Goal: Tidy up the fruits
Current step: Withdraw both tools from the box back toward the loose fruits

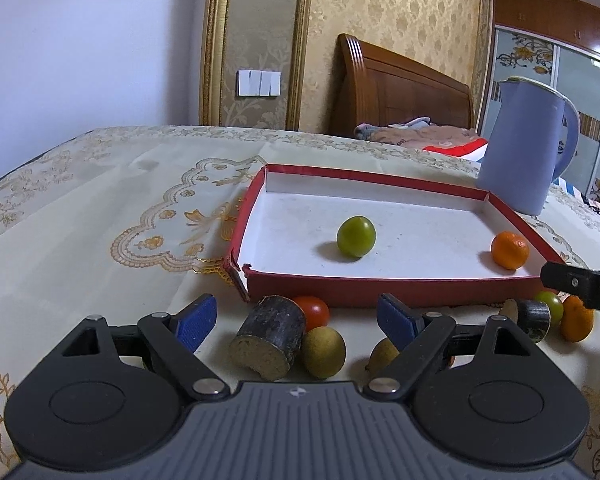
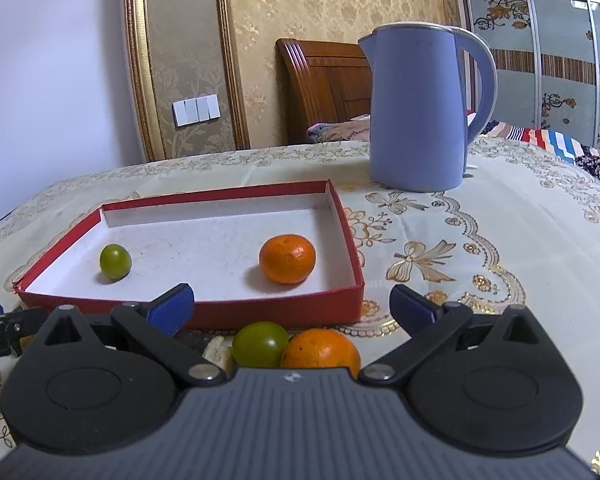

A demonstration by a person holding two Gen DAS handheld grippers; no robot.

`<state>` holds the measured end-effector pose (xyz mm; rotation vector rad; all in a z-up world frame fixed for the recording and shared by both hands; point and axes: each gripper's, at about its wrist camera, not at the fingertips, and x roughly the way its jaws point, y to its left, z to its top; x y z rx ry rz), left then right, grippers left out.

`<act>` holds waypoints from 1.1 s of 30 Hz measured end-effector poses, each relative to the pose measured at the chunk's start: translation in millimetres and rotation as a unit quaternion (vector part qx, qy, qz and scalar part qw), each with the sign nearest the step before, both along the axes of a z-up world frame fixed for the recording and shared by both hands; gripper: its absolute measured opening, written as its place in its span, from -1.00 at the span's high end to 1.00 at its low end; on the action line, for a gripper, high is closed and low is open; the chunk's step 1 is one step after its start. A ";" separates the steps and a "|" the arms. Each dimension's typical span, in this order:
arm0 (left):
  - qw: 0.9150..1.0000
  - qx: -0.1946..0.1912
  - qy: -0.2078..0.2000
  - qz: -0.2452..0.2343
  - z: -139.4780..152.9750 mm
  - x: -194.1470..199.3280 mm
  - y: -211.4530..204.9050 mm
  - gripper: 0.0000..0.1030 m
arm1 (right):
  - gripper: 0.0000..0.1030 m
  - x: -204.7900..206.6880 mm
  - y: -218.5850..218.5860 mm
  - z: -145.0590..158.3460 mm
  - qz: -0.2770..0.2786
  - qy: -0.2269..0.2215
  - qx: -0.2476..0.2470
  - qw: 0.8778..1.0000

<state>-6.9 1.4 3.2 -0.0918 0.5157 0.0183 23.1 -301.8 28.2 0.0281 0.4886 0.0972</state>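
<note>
On the cloth-covered table (image 1: 100, 216) the left gripper (image 1: 296, 320) sits low at the near edge, its blue-padded jaws spread wide and holding nothing. Between them lie a dark cane piece (image 1: 268, 338) with a pale cut face, a red tomato (image 1: 313, 311) just behind it, and a brown-green fruit (image 1: 324, 352) touching the cane's right side. Another small yellowish fruit (image 1: 382, 354) shows partly behind the right finger.

Just beyond these stands the red tray (image 1: 380, 290), shallow and white inside, with its near left corner torn. A green fruit (image 1: 356, 237) rests near the tray's middle, and an orange (image 1: 509, 250) sits by its right wall, well apart from the green one.

Right of the left gripper, in front of the tray, a second cane piece (image 1: 530, 318), a green tomato (image 2: 260, 344) and a second orange (image 2: 320, 350) lie close together. The right gripper (image 2: 292, 310) hovers over those last two, jaws likewise wide apart and empty, the fruit lying between them but not touched by the pads.

Far right, behind the tray, a blue kettle (image 2: 418, 120) stands upright on the cloth.
</note>
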 end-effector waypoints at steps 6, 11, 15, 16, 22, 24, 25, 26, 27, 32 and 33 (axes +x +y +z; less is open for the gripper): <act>1.000 -0.002 0.006 -0.001 -1.1 1.7 0.5 -0.70 | -1.00 -10.2 -3.1 -2.8 0.002 0.006 0.003 1.000; 1.000 -0.002 0.011 -0.001 -3.0 3.8 -0.1 -0.70 | -1.00 -13.9 -12.7 -5.0 -0.002 0.014 0.028 1.000; 1.000 -0.003 0.011 -0.001 -3.3 2.8 -0.2 -0.70 | -1.00 -15.4 -20.1 -6.7 -0.007 0.022 0.044 0.999; 1.000 -0.004 0.011 -0.001 -3.5 2.5 0.2 -0.70 | -1.00 -18.5 -22.2 -7.7 -0.004 0.022 0.048 0.999; 1.000 -0.012 0.008 -0.001 -3.1 1.2 2.7 -0.70 | -1.00 -33.6 -39.1 -8.1 -0.020 0.023 0.073 0.997; 1.000 -0.013 0.007 -0.002 -2.8 1.0 2.9 -0.70 | -1.00 -36.2 -42.1 -7.9 -0.026 0.022 0.074 0.997; 1.000 -0.013 0.007 -0.003 -3.0 0.9 3.0 -0.70 | -1.00 -36.0 -41.4 -8.3 -0.028 0.026 0.069 0.997; 1.000 -0.013 0.007 -0.003 -3.0 0.7 2.8 -0.70 | -1.00 -35.2 -40.4 -8.5 -0.030 0.029 0.065 0.997; 1.000 -0.013 0.007 -0.003 -3.0 0.5 2.8 -0.70 | -1.00 -34.0 -39.1 -8.5 -0.032 0.031 0.060 0.997; 1.000 -0.017 0.006 -0.001 -2.7 0.4 4.1 -0.70 | -1.00 -37.1 -36.5 -7.1 -0.051 0.023 0.041 0.998; 1.000 -0.017 0.008 -0.002 -2.6 0.8 3.9 -0.70 | -1.00 -37.3 -36.1 -6.9 -0.051 0.023 0.039 0.998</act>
